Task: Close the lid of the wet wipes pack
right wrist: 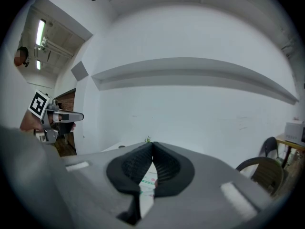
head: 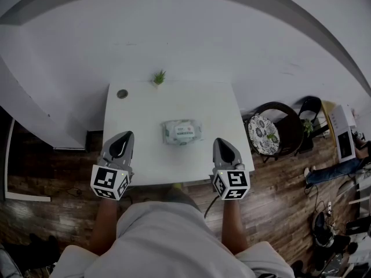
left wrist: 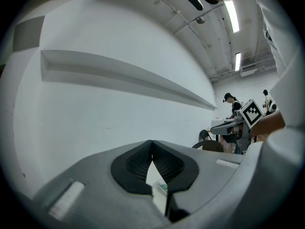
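The wet wipes pack (head: 182,131) lies flat in the middle of the white table (head: 139,112), pale green with a white lid patch on top. Whether the lid is up or down is too small to tell. My left gripper (head: 123,136) hovers at the table's near left edge, jaws shut and empty. My right gripper (head: 222,142) hovers at the near right edge, also shut and empty. Both point toward the far wall, to either side of the pack and apart from it. A sliver of the pack (left wrist: 160,188) shows below the left gripper's (left wrist: 152,144) pads, and the pack (right wrist: 148,181) also shows below the right gripper (right wrist: 152,144).
A small potted plant (head: 159,77) and a round dark disc (head: 122,94) sit at the table's far edge by the white wall. A dark chair with a patterned cushion (head: 264,134) stands to the right of the table. Wooden floor surrounds it.
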`<state>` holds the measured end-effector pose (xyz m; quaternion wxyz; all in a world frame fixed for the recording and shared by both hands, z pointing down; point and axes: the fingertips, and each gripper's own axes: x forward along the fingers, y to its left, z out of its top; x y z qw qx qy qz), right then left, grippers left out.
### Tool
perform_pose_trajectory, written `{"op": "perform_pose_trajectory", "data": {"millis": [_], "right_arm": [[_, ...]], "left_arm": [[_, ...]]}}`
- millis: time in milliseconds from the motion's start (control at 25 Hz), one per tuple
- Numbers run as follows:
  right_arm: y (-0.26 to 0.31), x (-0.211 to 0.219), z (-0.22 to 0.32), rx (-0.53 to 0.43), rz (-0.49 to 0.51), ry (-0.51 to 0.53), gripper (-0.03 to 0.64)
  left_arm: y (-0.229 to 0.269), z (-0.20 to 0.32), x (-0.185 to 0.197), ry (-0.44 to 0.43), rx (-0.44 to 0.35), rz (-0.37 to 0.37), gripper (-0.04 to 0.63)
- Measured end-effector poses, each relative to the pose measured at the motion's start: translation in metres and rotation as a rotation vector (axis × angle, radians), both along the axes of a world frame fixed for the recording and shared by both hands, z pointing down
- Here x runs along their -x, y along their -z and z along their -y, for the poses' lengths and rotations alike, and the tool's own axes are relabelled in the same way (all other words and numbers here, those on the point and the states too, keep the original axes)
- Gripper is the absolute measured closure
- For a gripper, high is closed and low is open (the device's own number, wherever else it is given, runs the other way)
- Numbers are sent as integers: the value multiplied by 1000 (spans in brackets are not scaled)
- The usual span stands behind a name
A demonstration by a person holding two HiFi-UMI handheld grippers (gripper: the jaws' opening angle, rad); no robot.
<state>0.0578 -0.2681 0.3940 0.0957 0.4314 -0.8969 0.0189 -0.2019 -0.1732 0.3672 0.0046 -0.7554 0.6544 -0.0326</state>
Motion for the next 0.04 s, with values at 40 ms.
{"op": "perform_pose_trajectory", "data": {"millis": [40], "right_arm": [[1,-1,1,-1,1,-3,614]], "left_arm": [[1,1,0,-1,-1,-4,597]]}}
